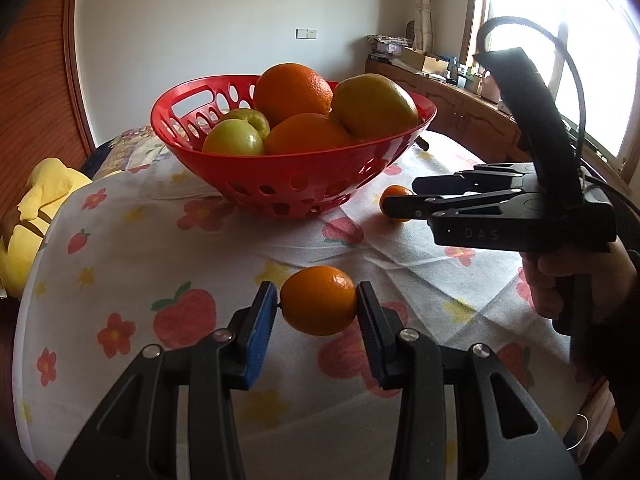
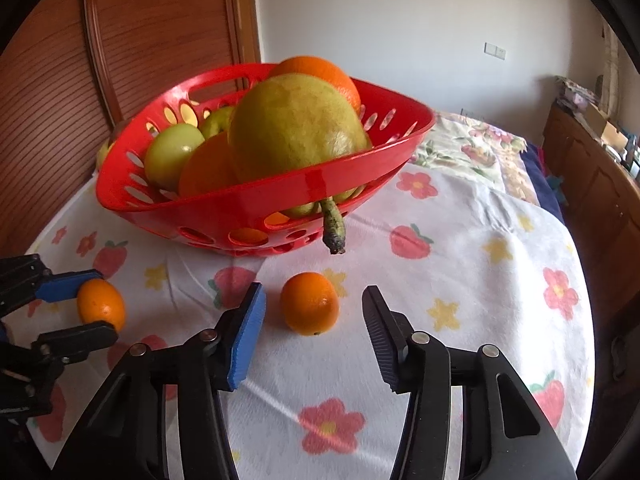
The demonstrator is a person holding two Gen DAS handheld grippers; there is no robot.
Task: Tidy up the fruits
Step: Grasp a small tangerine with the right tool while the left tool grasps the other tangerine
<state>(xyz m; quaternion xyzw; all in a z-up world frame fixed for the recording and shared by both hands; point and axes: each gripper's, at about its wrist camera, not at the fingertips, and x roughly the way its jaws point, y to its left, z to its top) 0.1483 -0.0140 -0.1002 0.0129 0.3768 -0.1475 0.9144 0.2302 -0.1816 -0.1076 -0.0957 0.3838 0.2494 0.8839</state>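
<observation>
With two small mandarins outside the basket, each gripper takes one, which reads as a parallel pick so both can go in together. Left gripper point(image 1: 318, 300): jaws closed onto the near mandarin point(image 1: 319, 300), blue pad touching its left side, dark pad touching its right, pinch across the widest part, so grip looks centred and stable; from the right wrist view the same fruit point(image 2: 100, 304) sits between the left tongs' two fingers, and I can't tell whether it is lifted or resting on the cloth. Right gripper point(image 2: 314, 320): jaws spread wide, straddling the second mandarin point(image 2: 309, 303) with a clear gap on both sides, nothing touched, fruit sitting on the strawberry-print tablecloth point(image 2: 460, 272). Judgement: right is aligned for a close, not yet gripping. In the left view the right tongs point(image 1: 400, 196) show side-on and hide part of that mandarin point(image 1: 394, 194). Further back, the red perforated basket point(image 1: 288, 168) stands on the cloth near both mandarins, already loaded: two oranges point(image 1: 294, 90), two green apples point(image 1: 234, 138), one big yellow-green pomelo-like fruit point(image 2: 296, 128) with its stem point(image 2: 334, 226) poking out through a side hole. Basket is heaped, so free room looks tight; drop point likely the low gap beside the apples. Risk: a mandarin rolling off the pile.
</observation>
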